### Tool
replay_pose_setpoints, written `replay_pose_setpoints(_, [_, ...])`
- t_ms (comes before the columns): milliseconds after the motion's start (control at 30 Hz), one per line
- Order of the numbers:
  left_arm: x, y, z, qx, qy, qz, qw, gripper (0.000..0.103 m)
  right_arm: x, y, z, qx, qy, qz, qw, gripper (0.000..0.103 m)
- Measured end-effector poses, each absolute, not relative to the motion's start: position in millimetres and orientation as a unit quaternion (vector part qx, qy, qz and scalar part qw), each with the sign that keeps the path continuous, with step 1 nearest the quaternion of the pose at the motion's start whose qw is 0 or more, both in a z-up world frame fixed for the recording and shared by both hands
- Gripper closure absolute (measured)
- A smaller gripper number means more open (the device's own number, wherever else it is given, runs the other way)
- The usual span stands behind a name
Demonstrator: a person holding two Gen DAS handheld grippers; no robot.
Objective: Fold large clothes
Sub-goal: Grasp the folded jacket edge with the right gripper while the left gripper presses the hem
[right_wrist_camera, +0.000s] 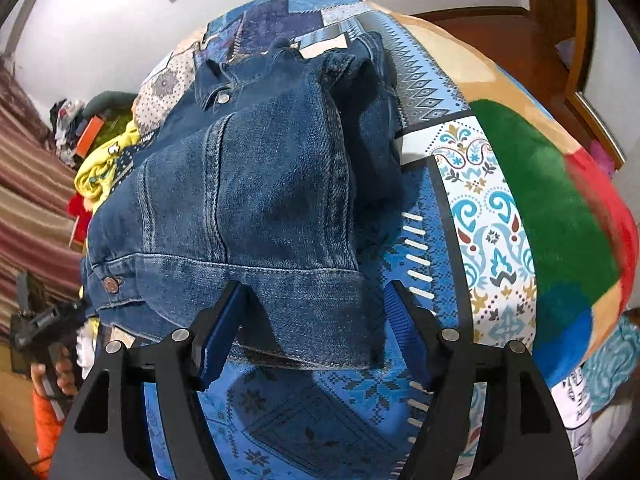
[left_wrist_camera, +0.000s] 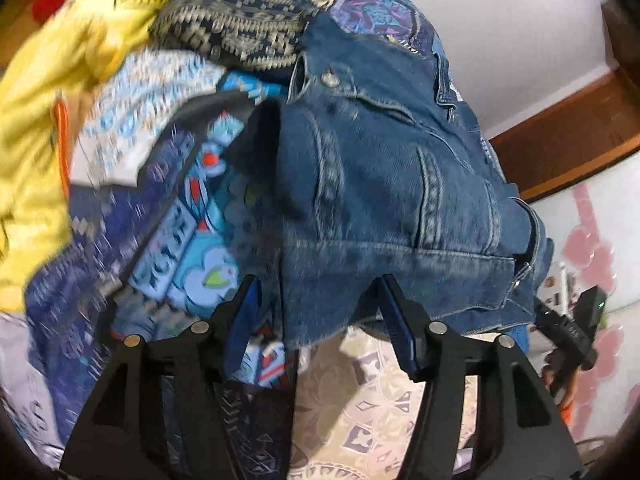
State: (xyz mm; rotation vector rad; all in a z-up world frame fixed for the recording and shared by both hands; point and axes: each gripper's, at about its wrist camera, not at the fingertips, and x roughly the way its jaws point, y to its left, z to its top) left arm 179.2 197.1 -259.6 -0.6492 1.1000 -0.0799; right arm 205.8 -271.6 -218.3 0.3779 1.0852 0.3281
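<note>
1 denim jacket (right_wrist_camera: pixel 240 208), 2 grippers, 1 yellow garment (left_wrist_camera: pixel 36 92)

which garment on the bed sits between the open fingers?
The denim jacket, hem between both the left gripper and right gripper; the yellow garment lies far off.

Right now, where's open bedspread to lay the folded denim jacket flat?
Open patches: the blue patterned bedspread below the denim jacket hem, between the right gripper fingers, and the paisley panel beside the green blanket. Crowded: the yellow garment and patterned clothes left of the left gripper.
</note>
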Motion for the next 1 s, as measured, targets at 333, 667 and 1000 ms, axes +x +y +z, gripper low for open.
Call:
replay_pose_setpoints(333, [187,180,-245,-0.275,0.494,-0.038,0.824,0.092,203,-262,-213,0.179,0.506,0.181,0.824,0.065])
replay_pose_setpoints(667, [194,177,-171,-0.213,0.410,-0.028,0.887,0.096,203,-262,-165,0.180,0.436,0.220,0.854,0.093])
replay_pose_setpoints(1000, [273,173,-94,-0.176,0.334,-0.045,0.925,0.098,278,-257,-91,0.176,0.348,0.231,0.891,0.094])
